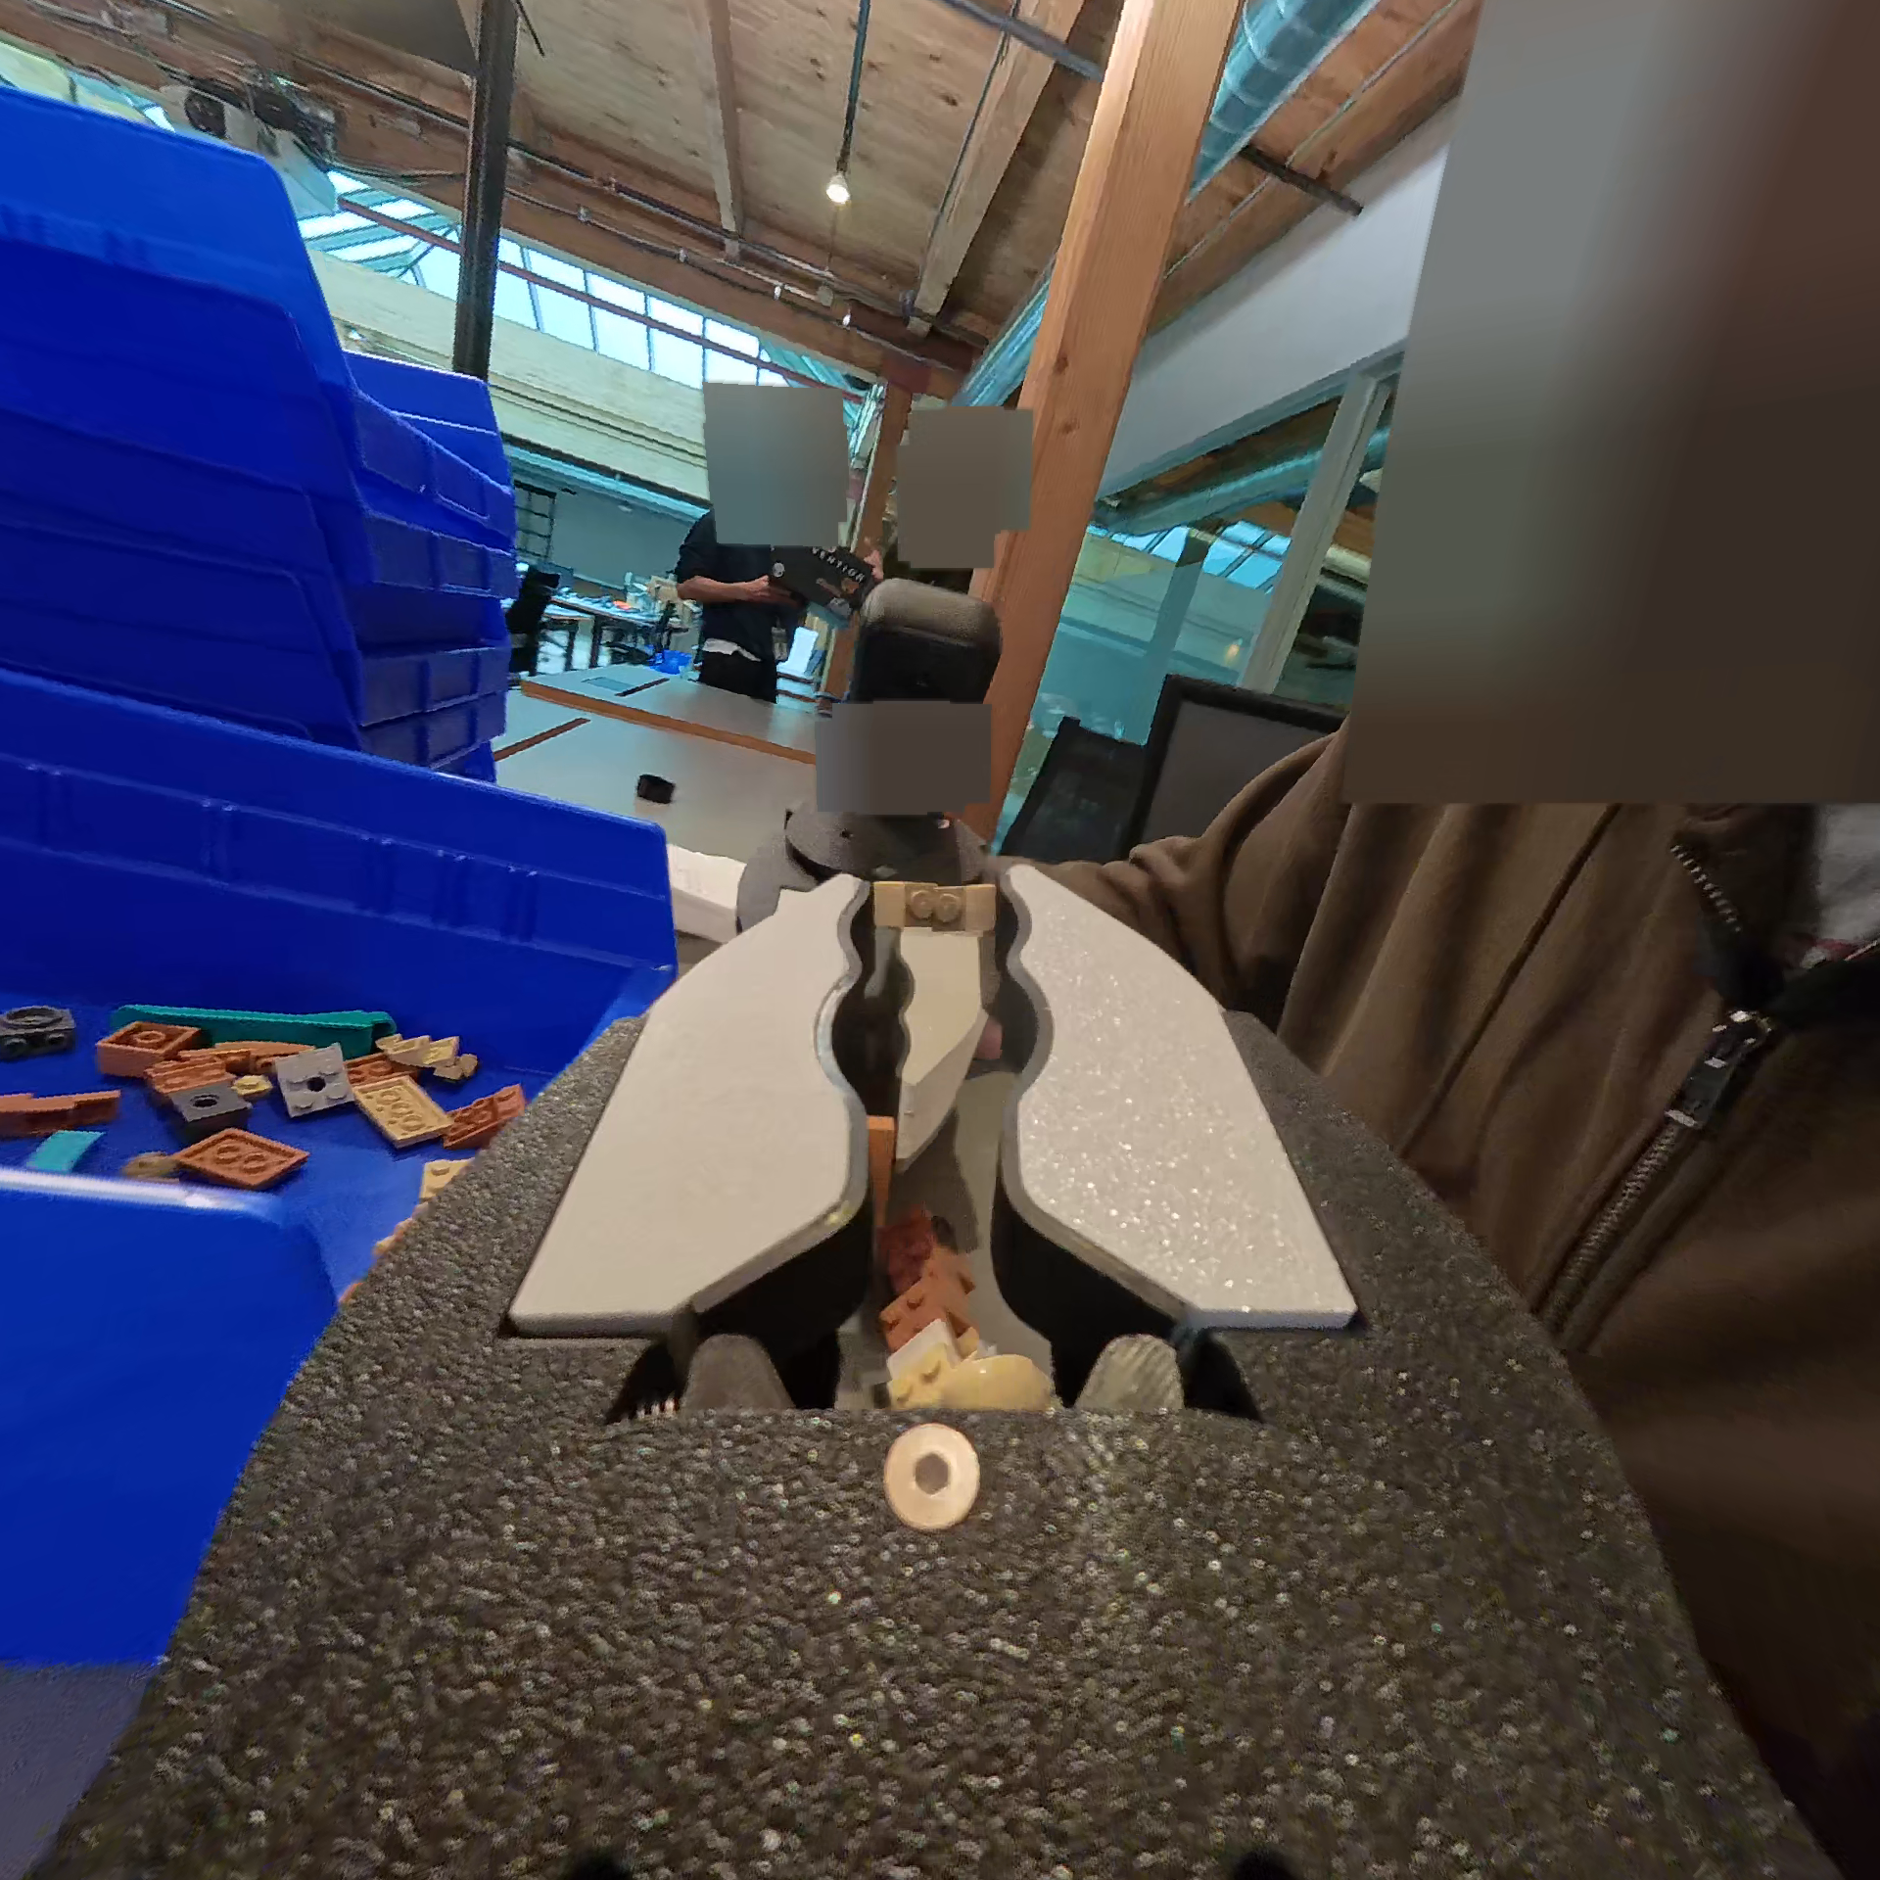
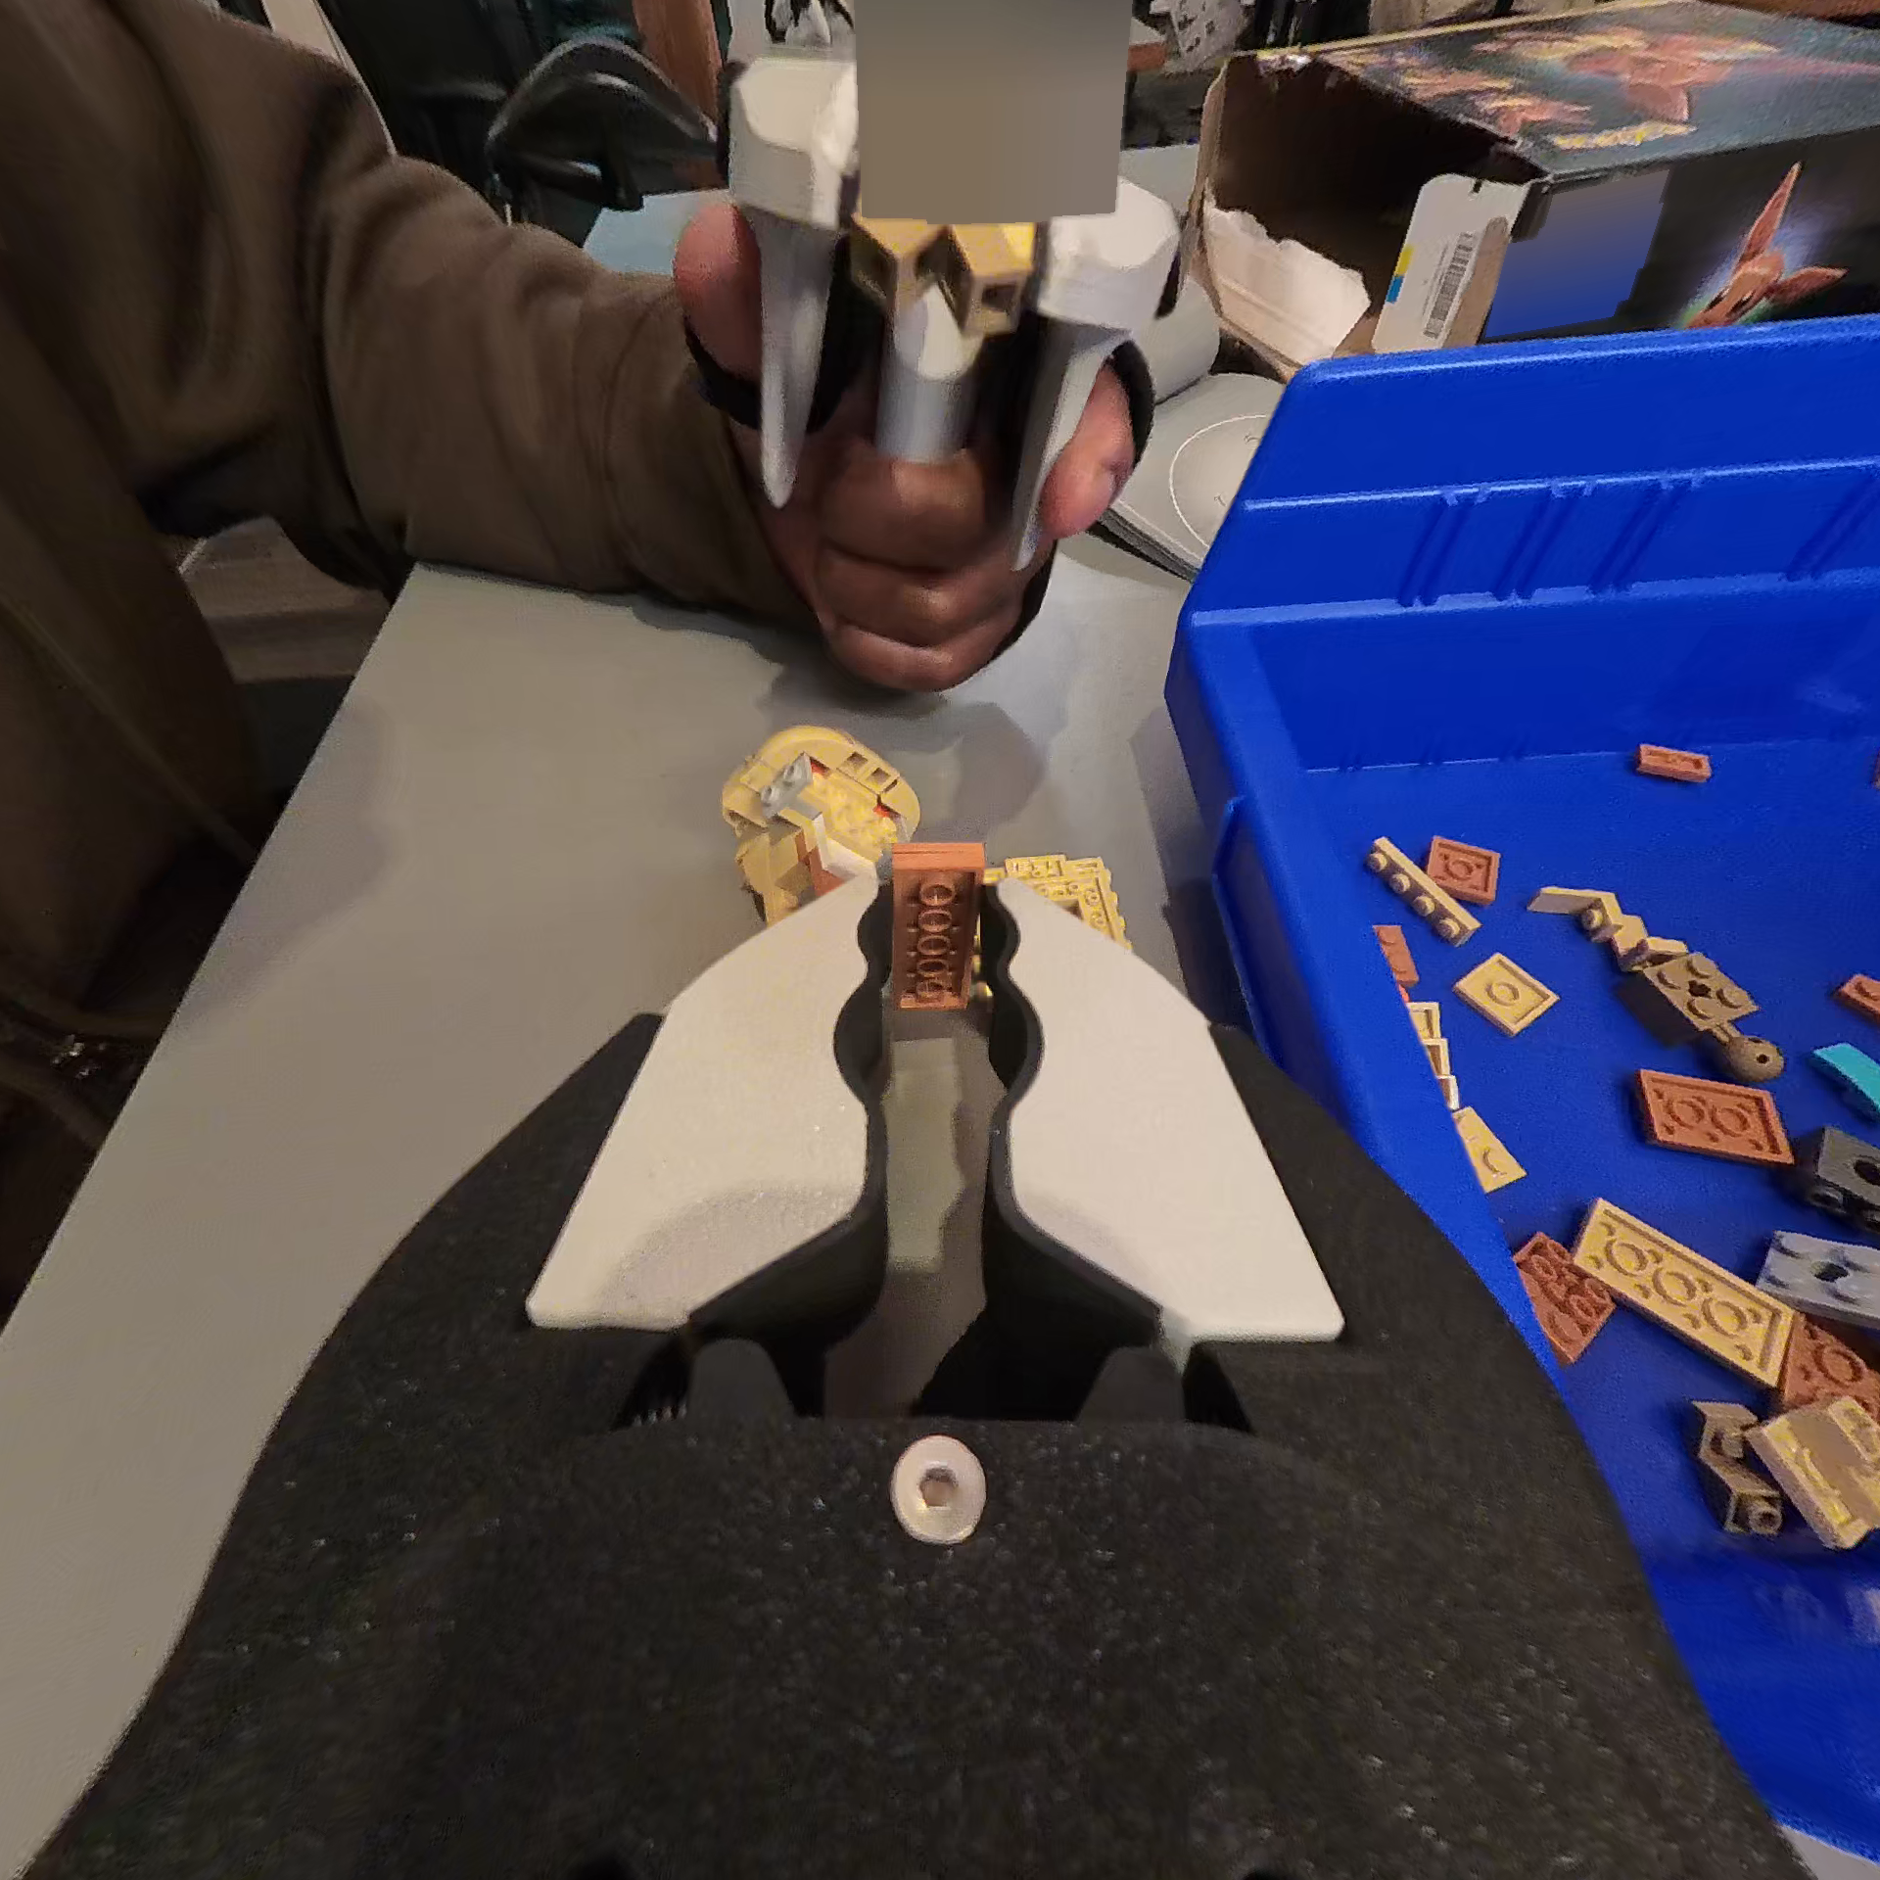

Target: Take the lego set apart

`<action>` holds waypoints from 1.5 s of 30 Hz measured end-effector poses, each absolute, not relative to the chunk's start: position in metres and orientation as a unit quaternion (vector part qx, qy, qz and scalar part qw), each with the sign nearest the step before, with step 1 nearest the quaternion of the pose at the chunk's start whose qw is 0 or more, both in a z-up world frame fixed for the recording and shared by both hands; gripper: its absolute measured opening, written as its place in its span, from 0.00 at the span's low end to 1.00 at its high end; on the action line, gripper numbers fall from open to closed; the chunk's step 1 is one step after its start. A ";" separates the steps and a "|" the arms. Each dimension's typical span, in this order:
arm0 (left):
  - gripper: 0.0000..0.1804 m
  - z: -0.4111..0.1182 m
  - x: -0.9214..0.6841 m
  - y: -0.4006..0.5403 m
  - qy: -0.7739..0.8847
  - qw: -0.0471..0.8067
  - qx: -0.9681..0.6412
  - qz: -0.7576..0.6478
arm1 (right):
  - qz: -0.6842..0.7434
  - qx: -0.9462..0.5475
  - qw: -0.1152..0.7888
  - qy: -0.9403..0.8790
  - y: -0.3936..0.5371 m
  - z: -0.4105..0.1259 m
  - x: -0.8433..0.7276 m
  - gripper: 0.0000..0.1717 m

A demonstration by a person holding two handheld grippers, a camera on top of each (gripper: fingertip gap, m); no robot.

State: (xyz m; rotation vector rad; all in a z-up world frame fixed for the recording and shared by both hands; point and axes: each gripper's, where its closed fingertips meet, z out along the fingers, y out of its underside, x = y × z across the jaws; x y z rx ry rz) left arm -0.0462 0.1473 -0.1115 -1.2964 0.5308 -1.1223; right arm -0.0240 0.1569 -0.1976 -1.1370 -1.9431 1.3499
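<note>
My left gripper (image 1: pixel 934 900) is shut on a small tan brick (image 1: pixel 934 905), held crosswise between the fingertips and raised above the table. It also shows in the right wrist view (image 2: pixel 946 275), held in a hand, with the tan brick (image 2: pixel 956 270) in its tips. My right gripper (image 2: pixel 936 900) is shut on a brown studded plate (image 2: pixel 936 941), held lengthwise between the pads with its underside up. Just beyond it on the grey table (image 2: pixel 458 814) lie a partly built tan model (image 2: pixel 814 814) and a flat tan plate assembly (image 2: pixel 1078 895).
A blue bin (image 2: pixel 1526 610) with several loose tan, brown and grey pieces stands at the right; it shows in the left wrist view (image 1: pixel 305 895), with stacked blue bins (image 1: pixel 203 458) behind. A printed cardboard box (image 2: pixel 1526 153) is at the back. A person's brown jacket (image 1: pixel 1475 1068) is close by. The left gripper's tips are roughly 9 cm from the right gripper's.
</note>
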 end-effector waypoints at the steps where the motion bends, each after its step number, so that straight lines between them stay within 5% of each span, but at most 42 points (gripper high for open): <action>1: 0.12 -0.113 -0.045 0.148 0.241 0.628 -0.570 -0.471 | 0.494 -0.416 0.257 -0.719 0.156 -0.198 -0.023 0.09; 14: 0.12 -0.140 -0.027 0.150 0.369 0.654 -0.608 -0.258 | 0.565 -0.430 0.231 -0.665 0.159 -0.170 -0.021 0.11; 25: 0.12 -0.142 -0.014 0.145 0.421 0.681 -0.574 -0.170 | 0.709 -0.443 0.086 -0.542 0.140 -0.143 -0.020 0.12; 45: 0.12 -0.144 -0.007 0.141 0.445 0.692 -0.549 -0.145 | 0.731 -0.441 0.056 -0.517 0.134 -0.140 -0.022 0.06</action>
